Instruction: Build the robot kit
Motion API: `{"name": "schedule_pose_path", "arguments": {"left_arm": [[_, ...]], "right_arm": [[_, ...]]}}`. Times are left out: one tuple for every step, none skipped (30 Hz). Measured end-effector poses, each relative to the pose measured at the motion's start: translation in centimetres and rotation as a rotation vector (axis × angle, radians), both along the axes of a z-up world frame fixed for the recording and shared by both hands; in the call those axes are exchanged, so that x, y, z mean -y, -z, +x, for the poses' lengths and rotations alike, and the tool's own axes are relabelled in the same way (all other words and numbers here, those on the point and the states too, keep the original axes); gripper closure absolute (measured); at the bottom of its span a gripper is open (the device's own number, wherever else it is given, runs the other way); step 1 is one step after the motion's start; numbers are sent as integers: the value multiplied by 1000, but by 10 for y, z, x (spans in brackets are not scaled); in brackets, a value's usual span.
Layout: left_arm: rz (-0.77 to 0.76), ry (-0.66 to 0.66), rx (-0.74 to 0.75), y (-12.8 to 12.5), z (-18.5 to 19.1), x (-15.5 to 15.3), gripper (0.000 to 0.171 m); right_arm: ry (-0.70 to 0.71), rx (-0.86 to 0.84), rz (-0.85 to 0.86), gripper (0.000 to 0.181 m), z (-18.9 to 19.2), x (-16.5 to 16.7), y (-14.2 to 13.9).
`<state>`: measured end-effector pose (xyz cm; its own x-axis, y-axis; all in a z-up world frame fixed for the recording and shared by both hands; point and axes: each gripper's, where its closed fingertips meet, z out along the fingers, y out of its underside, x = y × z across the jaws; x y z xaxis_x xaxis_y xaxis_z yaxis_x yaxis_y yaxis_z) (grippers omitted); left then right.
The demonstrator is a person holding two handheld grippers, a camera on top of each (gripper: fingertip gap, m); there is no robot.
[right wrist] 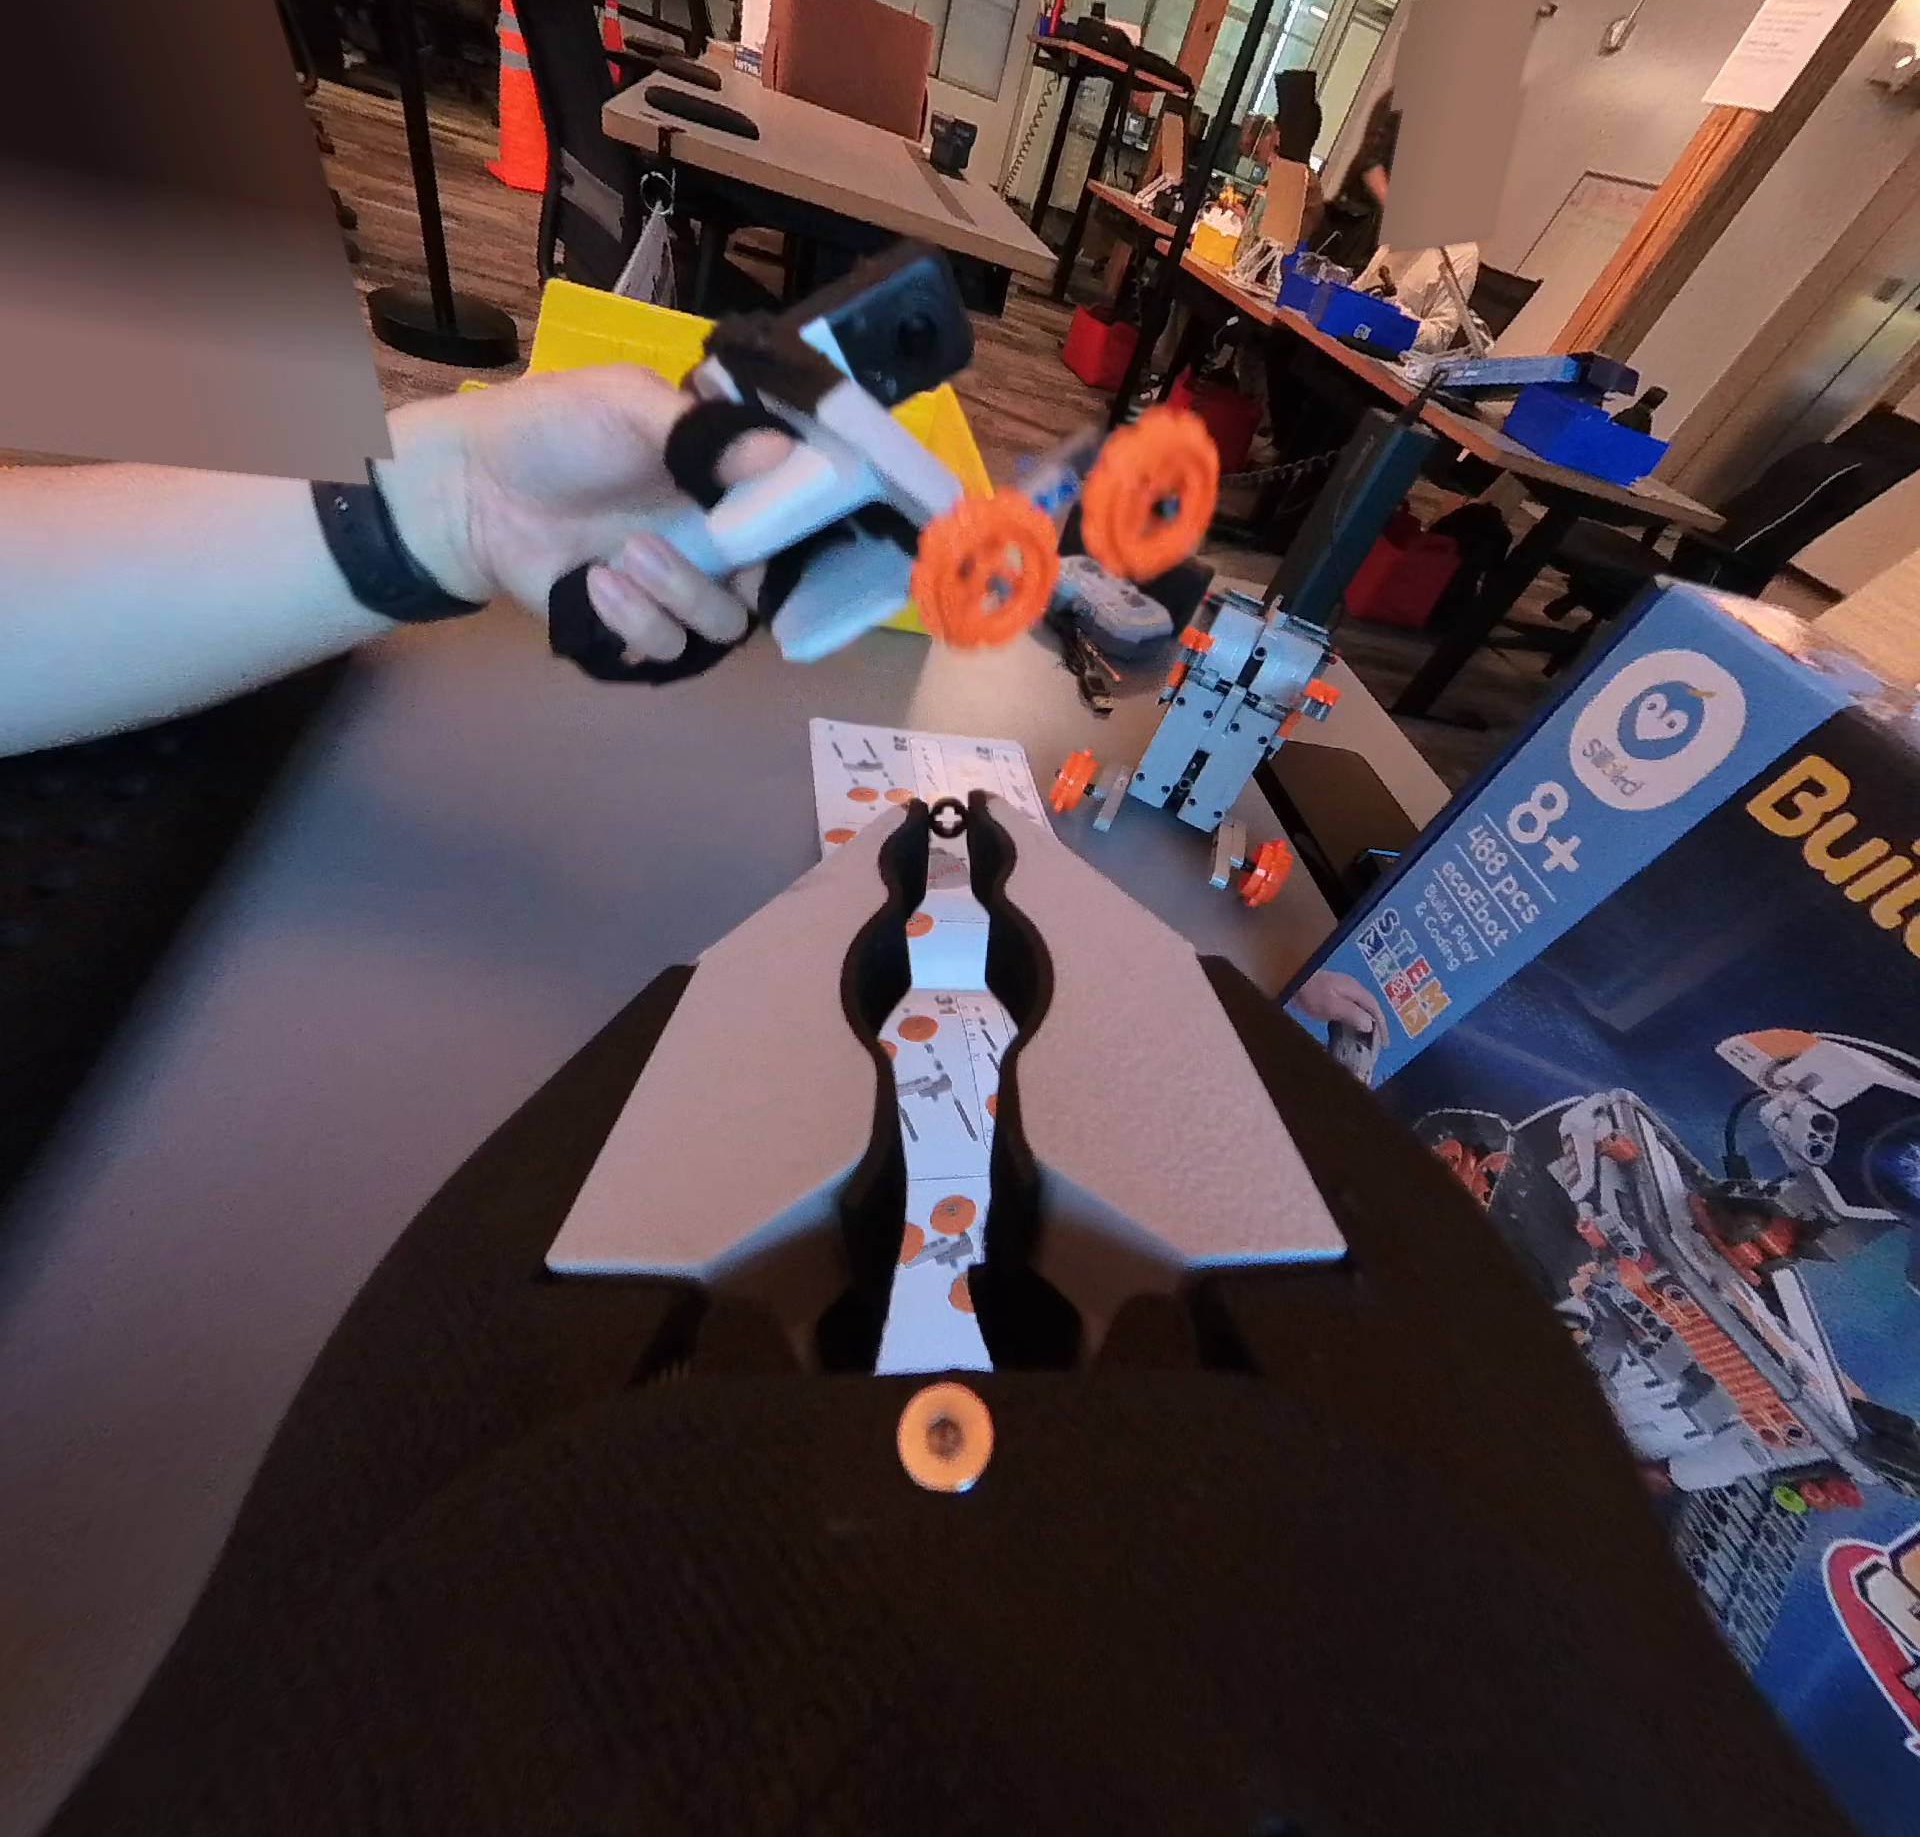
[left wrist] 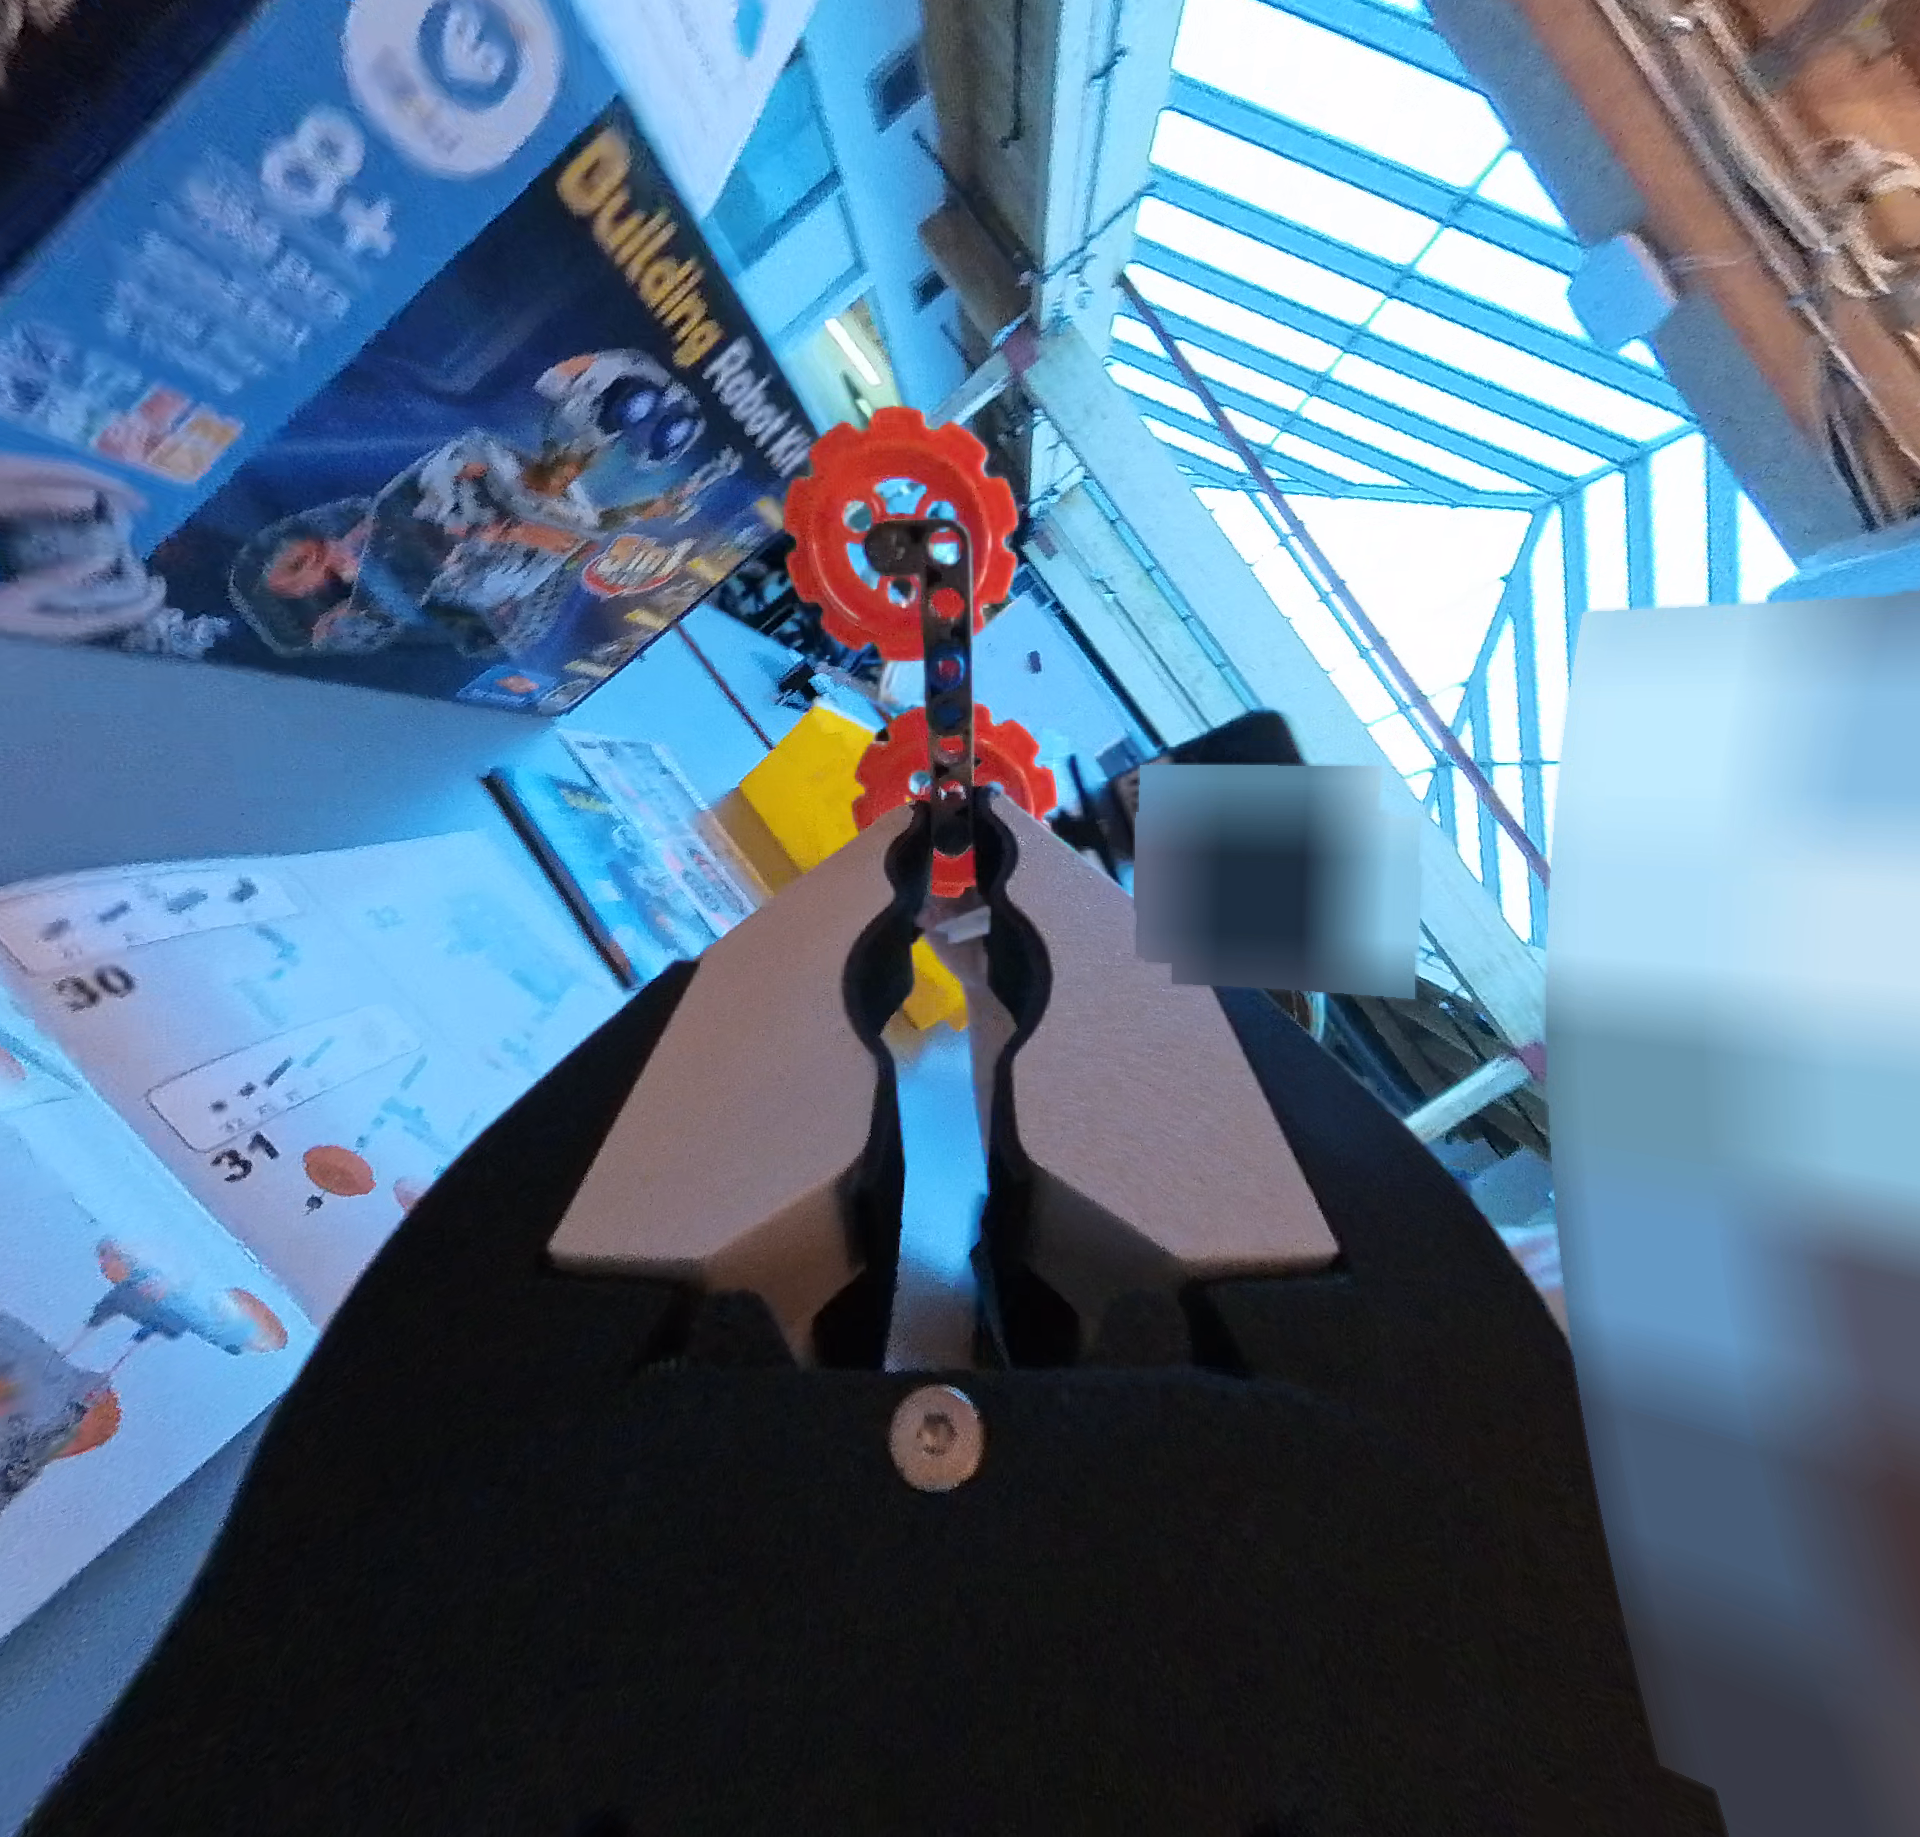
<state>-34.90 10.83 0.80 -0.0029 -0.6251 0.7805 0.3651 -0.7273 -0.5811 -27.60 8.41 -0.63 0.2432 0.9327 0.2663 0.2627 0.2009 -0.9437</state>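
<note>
Clamped at the left gripper [left wrist: 951, 821], raised above the grey table [right wrist: 447, 852]: thin dark perforated strip [left wrist: 948, 644] bearing two orange plastic gears [left wrist: 900, 532], judged light, rigid, best gripped on the strip; right gripper [right wrist: 948, 819] pinches a small black ring [right wrist: 948, 819].

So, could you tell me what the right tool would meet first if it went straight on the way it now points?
Probably the instruction sheet on the table: the right tool, shut on a small black ring, points forward and slightly down at it. The grey model sits off to the right. Depth is hard to judge.
</note>
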Motion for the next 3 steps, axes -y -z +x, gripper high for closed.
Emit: {"name": "schedule_pose_path", "arguments": {"left_arm": [[55,-4,8,-11,-14,5,167],[115,-14,6,-21,-29,10,167],[171,-28,3,-29,-44,16,167]], "right_arm": [[-2,-3,10,174,0,1,-2],[-4,-5,23,174,0,3,-4],[-6,-5,33,174,0,4,-5]]}}
